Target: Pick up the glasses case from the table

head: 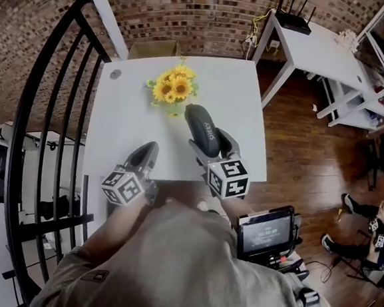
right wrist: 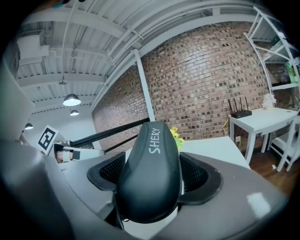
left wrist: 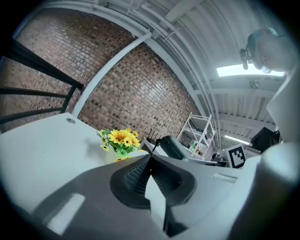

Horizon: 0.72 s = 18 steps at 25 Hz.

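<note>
The glasses case (head: 200, 123) is dark and rounded, with white lettering on its lid. My right gripper (head: 209, 143) is shut on it and holds it off the white table (head: 125, 120), over the table's near right part. In the right gripper view the case (right wrist: 150, 178) fills the space between the two ribbed pads (right wrist: 199, 174). My left gripper (head: 146, 153) hovers over the table's near edge, left of the case. Its jaws meet at the tips, shut with nothing in them (left wrist: 150, 158). In the left gripper view the case (left wrist: 174, 147) shows to the right.
A bunch of yellow sunflowers (head: 173, 88) stands at the table's middle back, just beyond the case. A black railing (head: 47, 123) runs along the left. To the right are wood floor, a white side table (head: 321, 54) with a router (head: 294, 21), and white shelving (head: 378, 85).
</note>
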Each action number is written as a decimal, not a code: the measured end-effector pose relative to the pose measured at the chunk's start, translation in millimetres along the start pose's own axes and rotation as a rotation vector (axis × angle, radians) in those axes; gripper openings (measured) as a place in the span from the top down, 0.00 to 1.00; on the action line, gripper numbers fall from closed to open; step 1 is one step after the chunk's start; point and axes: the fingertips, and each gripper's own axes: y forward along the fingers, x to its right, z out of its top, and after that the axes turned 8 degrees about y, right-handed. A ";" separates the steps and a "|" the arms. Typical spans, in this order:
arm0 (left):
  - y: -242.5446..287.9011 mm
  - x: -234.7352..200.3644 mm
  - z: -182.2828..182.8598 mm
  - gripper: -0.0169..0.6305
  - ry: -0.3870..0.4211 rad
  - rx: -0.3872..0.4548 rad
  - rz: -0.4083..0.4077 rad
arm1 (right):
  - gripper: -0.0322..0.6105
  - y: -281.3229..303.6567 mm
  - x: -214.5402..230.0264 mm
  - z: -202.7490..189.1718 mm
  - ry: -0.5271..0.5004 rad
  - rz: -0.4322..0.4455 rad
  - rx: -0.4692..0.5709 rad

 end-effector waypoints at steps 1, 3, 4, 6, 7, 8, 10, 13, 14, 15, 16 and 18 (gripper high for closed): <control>0.9 0.0 1.8 0.97 0.002 -0.004 -0.008 | 0.39 -0.9 -0.1 1.3 0.013 -0.005 0.006; 2.3 0.3 5.7 0.97 0.006 -0.014 -0.026 | 0.39 -3.4 -0.7 2.9 0.047 -0.015 0.016; 2.1 0.6 7.8 0.97 0.009 -0.016 -0.034 | 0.39 -4.9 -2.0 3.2 0.065 -0.018 0.022; 2.5 -0.7 12.3 0.97 0.012 -0.017 -0.048 | 0.39 -6.4 -5.0 4.9 0.087 -0.023 0.033; 3.0 -1.7 13.7 0.97 0.011 -0.017 -0.054 | 0.39 -6.7 -6.3 5.7 0.091 -0.027 0.038; 2.8 -2.5 13.8 0.97 0.009 -0.019 -0.058 | 0.39 -7.2 -7.6 5.4 0.095 -0.030 0.042; 1.5 -3.2 11.3 0.97 0.008 -0.025 -0.066 | 0.38 -8.9 -9.9 2.4 0.102 -0.034 0.045; 2.2 -0.6 8.3 0.97 0.002 -0.031 -0.075 | 0.38 -12.1 -8.9 0.8 0.106 -0.042 0.047; 2.9 0.8 8.5 0.97 0.003 -0.032 -0.078 | 0.38 -12.9 -8.2 1.6 0.108 -0.044 0.049; 3.7 2.1 8.9 0.97 0.005 -0.033 -0.081 | 0.38 -13.5 -7.7 2.7 0.108 -0.044 0.052; 4.3 3.2 9.1 0.97 0.007 -0.035 -0.084 | 0.38 -14.0 -7.3 3.6 0.108 -0.043 0.055; 4.6 4.3 8.7 0.97 0.009 -0.039 -0.087 | 0.38 -14.6 -6.6 4.2 0.109 -0.043 0.058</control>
